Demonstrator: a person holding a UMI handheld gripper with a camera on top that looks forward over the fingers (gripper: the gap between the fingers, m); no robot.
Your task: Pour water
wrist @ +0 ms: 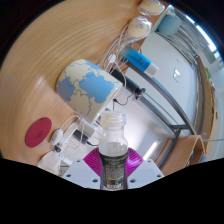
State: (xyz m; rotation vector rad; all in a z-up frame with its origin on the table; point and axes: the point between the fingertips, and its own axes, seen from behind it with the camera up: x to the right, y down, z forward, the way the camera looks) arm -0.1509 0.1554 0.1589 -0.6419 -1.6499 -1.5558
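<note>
Gripper [115, 168] clenched on clear plastic bottle [114, 150], cap off, dark label, standing upright between the magenta pads. At 11 o'clock from it, blue-and-white mug [88, 86] on wooden table [50, 45]; red disc [38, 129] at 9 o'clock.

Bottle [114, 150] between hand-held gripper [113, 172] fingers
</note>
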